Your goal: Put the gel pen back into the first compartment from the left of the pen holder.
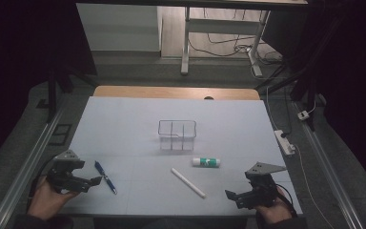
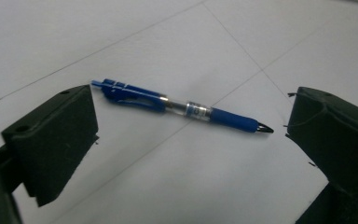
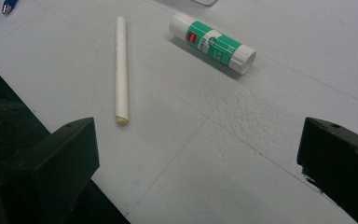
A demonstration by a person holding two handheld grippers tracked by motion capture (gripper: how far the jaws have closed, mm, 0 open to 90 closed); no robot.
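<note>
L tool (image 1: 95,181) jaws wide, aimed at blue pen (image 2: 182,107) at its 3 o'clock for pickup; R tool (image 1: 228,195) wide too, idle, nothing held.

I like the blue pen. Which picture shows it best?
The left gripper view: the blue pen lies whole and close between the open claw's jaws. The high view shows it small; the right gripper view catches just one end at the corner.

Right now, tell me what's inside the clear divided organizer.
The clear divided organizer looks empty; its walls show the white table through. Its floor is too small and glary to confirm.
</note>
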